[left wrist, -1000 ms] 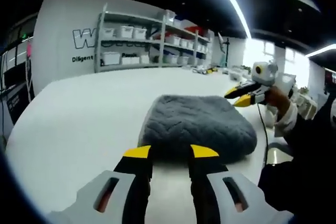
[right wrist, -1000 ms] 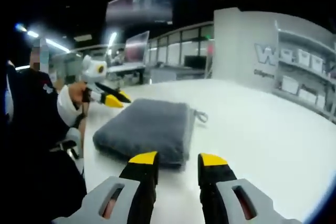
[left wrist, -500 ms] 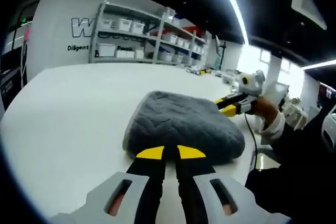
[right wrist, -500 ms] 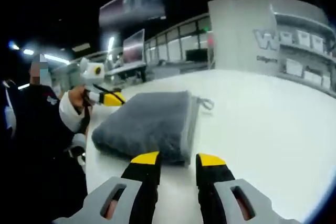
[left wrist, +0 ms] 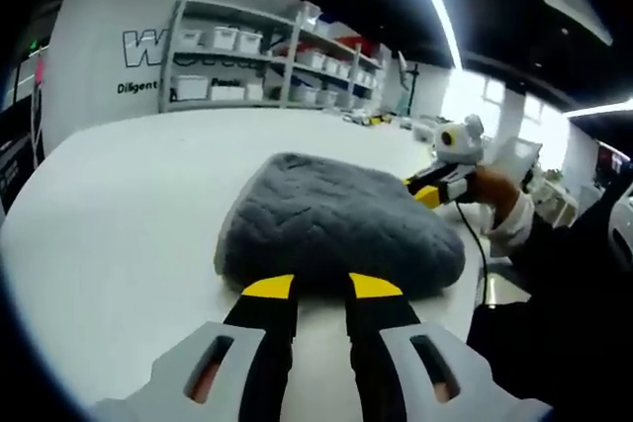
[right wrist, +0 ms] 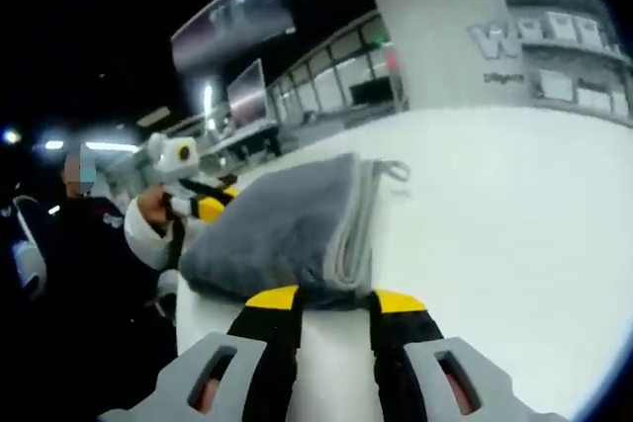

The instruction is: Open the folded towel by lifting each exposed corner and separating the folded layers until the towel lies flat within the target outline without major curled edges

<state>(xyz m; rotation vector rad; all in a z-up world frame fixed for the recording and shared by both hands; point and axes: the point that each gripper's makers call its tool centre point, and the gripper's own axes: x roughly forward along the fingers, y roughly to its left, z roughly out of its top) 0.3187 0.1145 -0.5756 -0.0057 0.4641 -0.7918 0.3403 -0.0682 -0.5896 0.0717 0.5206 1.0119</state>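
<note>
both grippers, left gripper [left wrist: 321, 287] and right gripper [right wrist: 334, 298], sit at opposite edges of the folded towel [left wrist: 336, 224] on the table [left wrist: 119, 205], jaws spread, apparently ready to pinch corners.

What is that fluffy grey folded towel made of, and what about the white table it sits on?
The grey folded towel looks like soft, plush microfibre or terry cloth: its surface is fuzzy and matte with a wavy woven pattern, and thick layered edges show in the right gripper view. The white table looks hard and smooth, perhaps laminate or painted board, with a faint sheen; the exact material cannot be told.
</note>
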